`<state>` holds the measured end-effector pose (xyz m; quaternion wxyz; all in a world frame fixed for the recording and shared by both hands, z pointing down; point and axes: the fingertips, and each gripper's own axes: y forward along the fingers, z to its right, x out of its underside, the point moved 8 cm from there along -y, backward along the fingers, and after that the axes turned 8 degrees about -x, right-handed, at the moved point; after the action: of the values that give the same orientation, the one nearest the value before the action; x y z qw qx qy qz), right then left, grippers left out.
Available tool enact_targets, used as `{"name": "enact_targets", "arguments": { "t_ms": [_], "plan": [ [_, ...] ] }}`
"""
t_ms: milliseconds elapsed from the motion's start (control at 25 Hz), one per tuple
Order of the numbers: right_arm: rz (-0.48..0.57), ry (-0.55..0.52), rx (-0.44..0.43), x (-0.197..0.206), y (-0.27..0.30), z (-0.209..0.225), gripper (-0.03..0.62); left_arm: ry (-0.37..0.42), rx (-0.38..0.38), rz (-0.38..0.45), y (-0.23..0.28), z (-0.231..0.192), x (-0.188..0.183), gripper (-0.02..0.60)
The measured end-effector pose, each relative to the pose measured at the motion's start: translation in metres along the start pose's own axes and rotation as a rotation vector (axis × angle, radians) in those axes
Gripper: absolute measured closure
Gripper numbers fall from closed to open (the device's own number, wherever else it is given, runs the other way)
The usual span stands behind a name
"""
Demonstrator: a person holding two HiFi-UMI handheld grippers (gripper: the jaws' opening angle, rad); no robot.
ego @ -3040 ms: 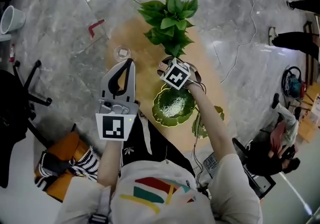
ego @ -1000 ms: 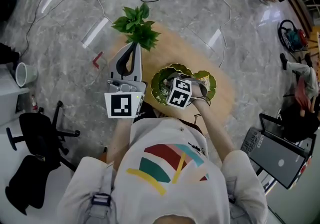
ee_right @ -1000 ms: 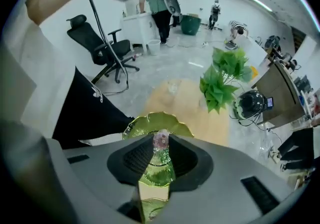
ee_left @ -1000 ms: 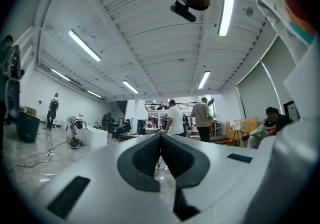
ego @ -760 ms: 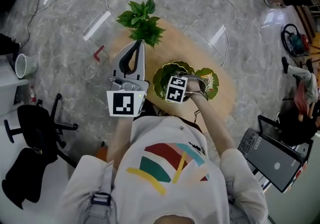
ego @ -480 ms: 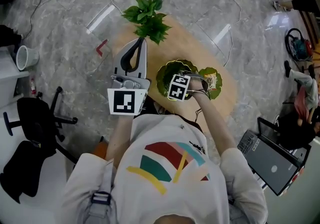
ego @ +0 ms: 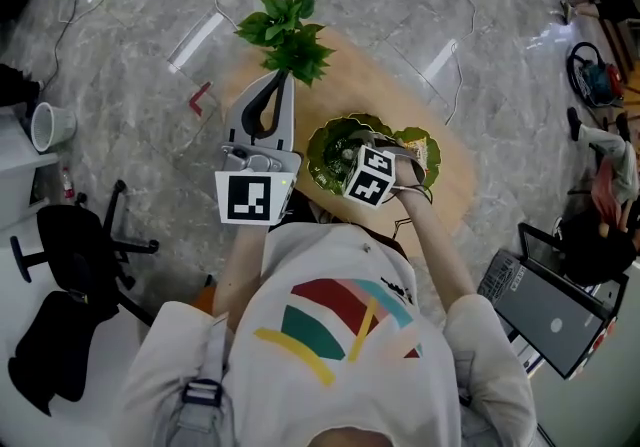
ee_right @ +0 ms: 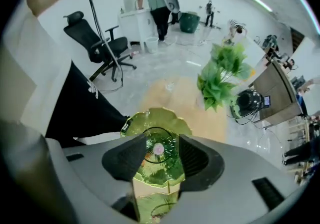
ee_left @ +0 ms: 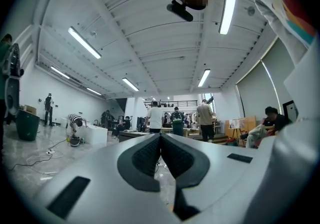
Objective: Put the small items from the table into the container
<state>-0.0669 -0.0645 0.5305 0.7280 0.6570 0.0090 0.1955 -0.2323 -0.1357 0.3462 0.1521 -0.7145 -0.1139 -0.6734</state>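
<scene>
Evidently the release is in hand: the right gripper's (ee_right: 161, 140) jaws are opening, not touching the small pink item (ee_right: 157, 150) in the green dish (ee_right: 150, 118) below. Next, I judge, lift clear and seek another item on the table (ego: 375, 95). The left gripper's (ee_left: 161, 135) jaws are together, empty. No writing is legible, only square markers (ego: 372, 177).

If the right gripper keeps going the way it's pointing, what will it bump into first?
Most likely the small pink item lying in the middle of the green glass bowl, straight below the right gripper, whose empty jaws are opening. How far down it lies is hard to judge.
</scene>
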Motion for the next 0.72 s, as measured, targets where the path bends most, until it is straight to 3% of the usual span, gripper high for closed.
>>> {"name": "enact_targets", "arguments": {
  "t_ms": [120,240,360,480,560,720],
  "plan": [
    [0.15,0.049,0.132,-0.003,-0.052,0.009,0.405,-0.005,0.026,0.03,0.005,0.007,-0.003,0.572],
    [0.289,0.111,0.319,-0.001,-0.106,0.023,0.405,-0.005,0.056,0.042,0.011,0.018,-0.009,0.572],
    [0.436,0.252,0.515,0.01,-0.155,0.034,0.405,0.004,0.1,0.058,0.018,0.033,-0.019,0.572],
    [0.623,0.4,0.621,0.022,-0.196,0.032,0.412,0.019,0.146,0.086,0.025,0.048,-0.032,0.572],
    [0.772,0.491,0.689,0.031,-0.221,0.023,0.568,0.033,0.174,0.095,0.029,0.058,-0.04,0.572],
    [0.968,0.57,0.834,0.052,-0.258,0.002,0.58,0.058,0.227,0.124,0.038,0.074,-0.056,0.572]
  ]
}}
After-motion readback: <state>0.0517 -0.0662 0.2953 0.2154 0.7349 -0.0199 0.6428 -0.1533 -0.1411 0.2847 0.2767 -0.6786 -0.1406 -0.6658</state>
